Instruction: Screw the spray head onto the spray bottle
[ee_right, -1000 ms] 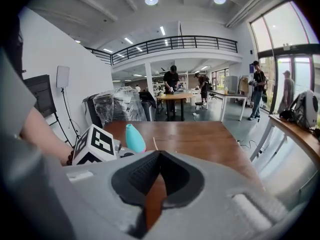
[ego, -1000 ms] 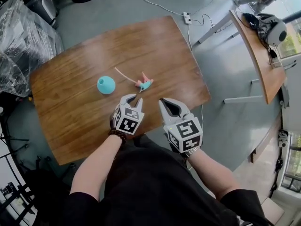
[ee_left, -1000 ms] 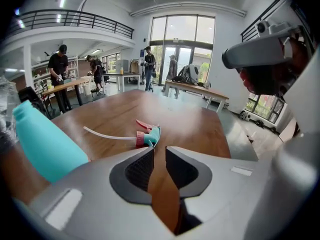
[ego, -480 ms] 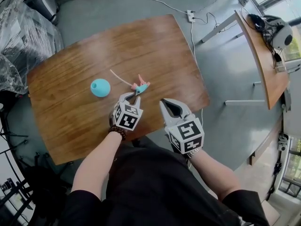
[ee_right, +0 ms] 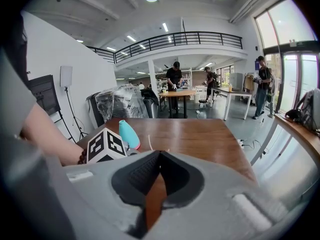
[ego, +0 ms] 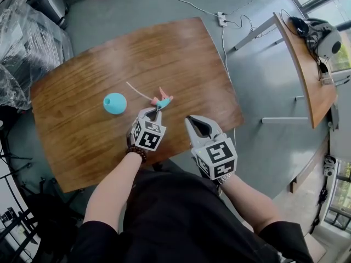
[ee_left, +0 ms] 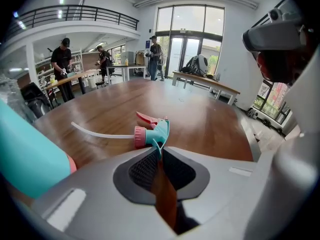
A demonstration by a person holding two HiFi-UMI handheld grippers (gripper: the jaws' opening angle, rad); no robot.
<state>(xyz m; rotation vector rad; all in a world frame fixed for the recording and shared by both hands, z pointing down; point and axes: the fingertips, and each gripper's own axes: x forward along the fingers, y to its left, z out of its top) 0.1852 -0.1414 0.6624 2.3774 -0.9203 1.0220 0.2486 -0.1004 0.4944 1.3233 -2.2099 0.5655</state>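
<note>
Forward and down went my left tongs (ego: 155,112), from short of the spray head (ego: 163,99) to right against its near end, just above the middle of the head view. They have just been narrowing too. In the left gripper view the left tongs (ee_left: 159,146) now pinch the thin teal rear edge of the spray head (ee_left: 152,133), which lies on its side on the desk (ee_left: 210,124). Its pink collar and trigger point away from me, and the pale dip tube (ee_left: 100,134) trails off to the left.

My right tongs (ego: 192,120) have hardly stirred. They sit at lower centre of the head view, just right of the left pair, and the right gripper view shows the right tongs (ee_right: 159,155) pressed together on nothing.

The spray bottle (ego: 114,103) is at centre left of the desk (ego: 181,53), apart from the spray head and untouched. It looms at the left edge of the left gripper view (ee_left: 25,154), and in the right gripper view it peeks up behind the left marker cube (ee_right: 129,134). Whether it stands or lies I cannot say for sure.

So I judge the pickup of the spray head to be just beginning and the screwing still far off. My hold is on a narrow fin, so the spray head may pivot or slip when lifted. The right tongs will likely have to open and steady the spray bottle.
</note>
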